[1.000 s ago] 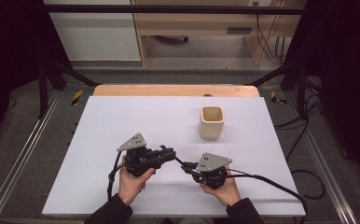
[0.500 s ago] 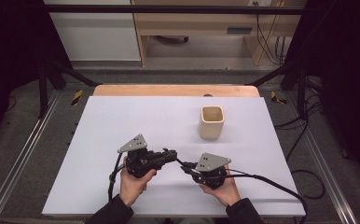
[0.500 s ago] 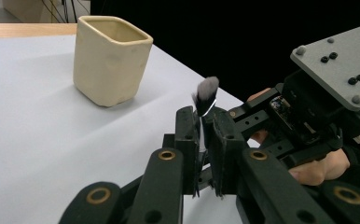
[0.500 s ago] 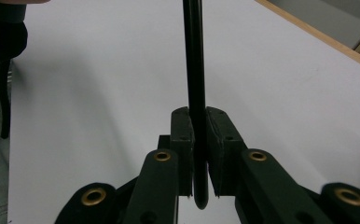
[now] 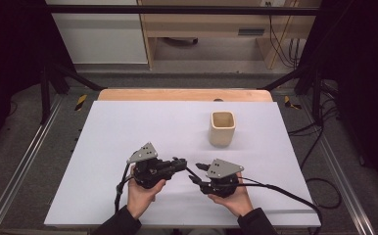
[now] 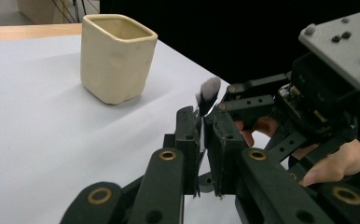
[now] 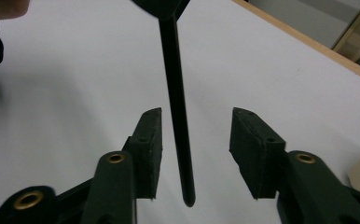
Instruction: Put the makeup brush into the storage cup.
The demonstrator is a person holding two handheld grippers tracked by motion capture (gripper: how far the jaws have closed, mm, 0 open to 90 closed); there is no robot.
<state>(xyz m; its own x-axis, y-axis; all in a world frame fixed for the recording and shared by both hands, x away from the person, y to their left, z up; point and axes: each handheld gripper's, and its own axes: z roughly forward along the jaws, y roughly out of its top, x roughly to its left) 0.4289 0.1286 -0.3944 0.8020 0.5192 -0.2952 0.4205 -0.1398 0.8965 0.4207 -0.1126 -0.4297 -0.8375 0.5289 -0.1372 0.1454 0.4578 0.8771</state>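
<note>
Comparing with the high view 1 second ago, we note little change of place: both hands sit at the near edge of the white table, grippers facing each other. What changed is the right gripper: its jaws have just been opening, and they now stand apart with the brush's black handle between them, touching neither pad as far as we can tell. The left gripper is clamped tight on the makeup brush near its ferrule, bristles pointing up past the jaw tips.

Our reading: a hand-over from right to left is done, or nearly so; the brush now rests with the left gripper alone. The cream ceramic cup stands upright and empty beyond the right gripper, well apart from both, a likely destination for the brush.

The brush:
1. slim, straight black handle, rounded end;
2. short silver ferrule;
3. small tuft, dark at the root, pale grey-white at the tip.

In the high view it is held level above the table, spanning the gap between the left gripper and the right gripper.
</note>
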